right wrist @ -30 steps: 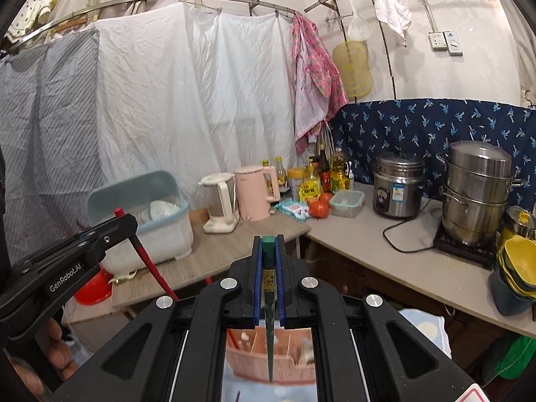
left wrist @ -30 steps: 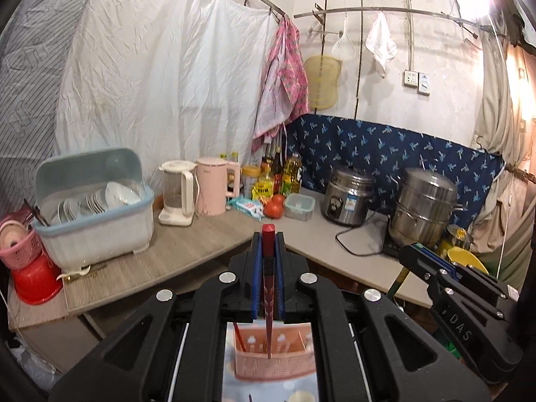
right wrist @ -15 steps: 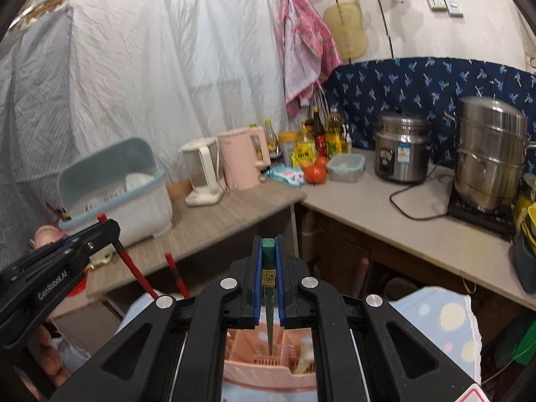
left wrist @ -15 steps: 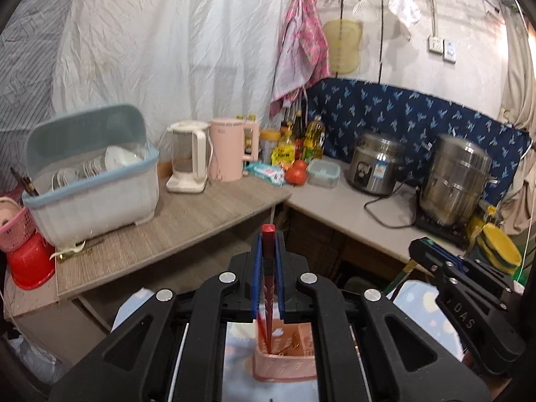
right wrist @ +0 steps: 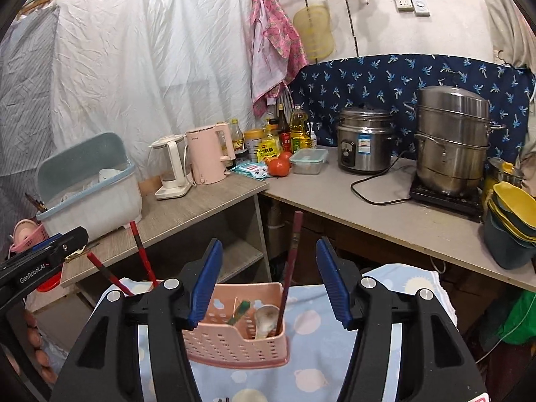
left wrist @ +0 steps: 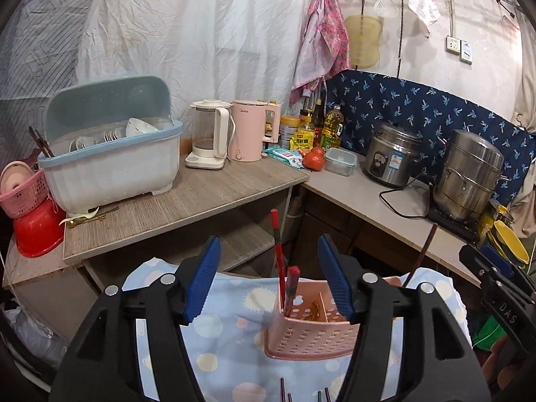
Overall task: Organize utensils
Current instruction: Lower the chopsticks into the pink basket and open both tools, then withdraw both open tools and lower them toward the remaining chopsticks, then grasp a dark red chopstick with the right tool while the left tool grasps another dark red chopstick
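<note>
A pink perforated utensil basket (left wrist: pixel 311 335) (right wrist: pixel 234 338) stands on a blue spotted cloth (left wrist: pixel 221 328). My left gripper (left wrist: pixel 269 278) hangs just above its left end, jaws opening, pads touching nothing. Two red chopsticks (left wrist: pixel 278 251) stand loose in that end. My right gripper (right wrist: pixel 269 278) is over the basket's right end, jaws also opening and empty. A green-tipped chopstick (right wrist: pixel 241 310) lies inside beside a spoon (right wrist: pixel 266 315), and a brown-red chopstick (right wrist: pixel 291 254) leans in the right compartment. Each gripper shows at the edge of the other's view.
Beyond the cloth a wooden shelf table (left wrist: pixel 201 197) carries a blue dish drainer (left wrist: pixel 110 164), two kettles and bottles. A grey counter (right wrist: pixel 385 214) holds a rice cooker (right wrist: pixel 363 140) and a steel steamer pot (right wrist: pixel 452 140). Dark chopstick ends (left wrist: pixel 283 388) lie on the cloth near me.
Both grippers came down toward the basket and opened. The left let go of its red chopstick and the right its green-tipped one; both now sit in the basket.
</note>
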A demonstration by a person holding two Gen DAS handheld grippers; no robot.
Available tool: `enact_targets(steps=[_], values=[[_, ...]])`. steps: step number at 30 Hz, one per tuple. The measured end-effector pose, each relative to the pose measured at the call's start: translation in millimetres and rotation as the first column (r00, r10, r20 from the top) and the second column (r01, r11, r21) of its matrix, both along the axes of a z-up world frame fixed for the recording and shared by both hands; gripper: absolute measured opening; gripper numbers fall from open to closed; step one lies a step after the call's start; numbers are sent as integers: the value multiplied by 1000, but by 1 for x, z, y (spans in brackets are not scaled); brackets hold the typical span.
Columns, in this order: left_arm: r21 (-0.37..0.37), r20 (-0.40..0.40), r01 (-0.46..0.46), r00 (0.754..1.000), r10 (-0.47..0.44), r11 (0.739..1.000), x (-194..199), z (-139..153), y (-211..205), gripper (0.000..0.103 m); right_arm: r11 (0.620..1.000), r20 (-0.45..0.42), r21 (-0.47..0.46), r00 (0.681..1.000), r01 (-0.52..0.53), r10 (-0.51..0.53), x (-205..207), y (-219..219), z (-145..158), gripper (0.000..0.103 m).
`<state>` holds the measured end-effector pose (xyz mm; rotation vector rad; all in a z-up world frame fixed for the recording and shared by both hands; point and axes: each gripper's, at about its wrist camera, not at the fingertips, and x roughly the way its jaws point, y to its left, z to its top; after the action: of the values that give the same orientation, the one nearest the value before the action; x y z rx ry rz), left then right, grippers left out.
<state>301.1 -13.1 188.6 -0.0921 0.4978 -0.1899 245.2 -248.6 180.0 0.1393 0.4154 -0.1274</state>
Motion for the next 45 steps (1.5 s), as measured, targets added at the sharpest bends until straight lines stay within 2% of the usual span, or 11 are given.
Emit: enact_targets(steps=[6, 13, 23, 28, 36, 45], values=[[14, -20, -5, 1000, 6, 1000, -28, -6, 10, 57, 1000, -11, 5, 1000, -11, 11, -39, 1, -4, 57], [28, -83, 3, 997, -1, 1000, -70, -32, 19, 57, 999, -87, -6, 995, -41, 40, -86, 17, -30, 57], [29, -208, 19, 978, -13, 999, -135, -96, 28, 57, 997, -217, 36, 973, -69, 75, -149, 36, -88, 57], [31, -278, 27, 960, -17, 999, -164, -132, 34, 57, 997, -299, 14, 951, -82, 82, -176, 51, -125, 56], [76, -349, 39, 937, -11, 996, -201, -174, 35, 57, 995, -392, 43, 914, -94, 103, -206, 62, -174, 55], [100, -390, 63, 921, -19, 993, -223, -196, 29, 57, 991, -436, 53, 890, -122, 133, -213, 80, -198, 47]])
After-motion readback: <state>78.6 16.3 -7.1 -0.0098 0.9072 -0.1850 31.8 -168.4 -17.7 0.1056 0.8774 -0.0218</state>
